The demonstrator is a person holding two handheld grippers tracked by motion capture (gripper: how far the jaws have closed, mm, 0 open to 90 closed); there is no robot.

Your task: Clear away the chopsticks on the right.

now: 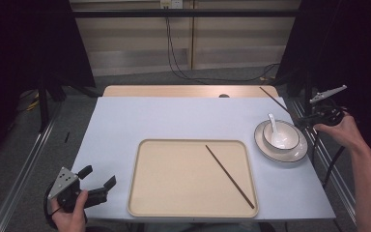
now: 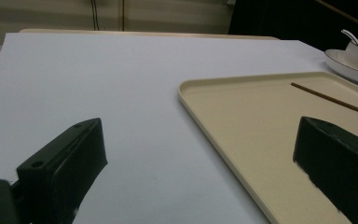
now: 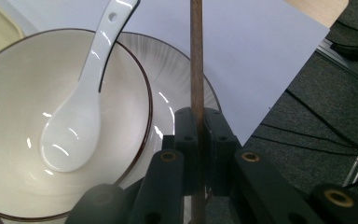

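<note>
We see the right gripper at three o'clock, jaws clamped tight on a brown chopstick beside the white bowl, which holds a spoon on its plate. At seven o'clock the left gripper gapes wide, empty. Another chopstick lies on the beige tray.

Held chopstick — cut off by the top and bottom edges of the right gripper view, its clamped stretch hidden between the jaws. Bowl — left and lower rim out of frame there; plate mostly hidden beneath it. Tray and tray chopstick — both run off the left gripper view's right edge.
</note>
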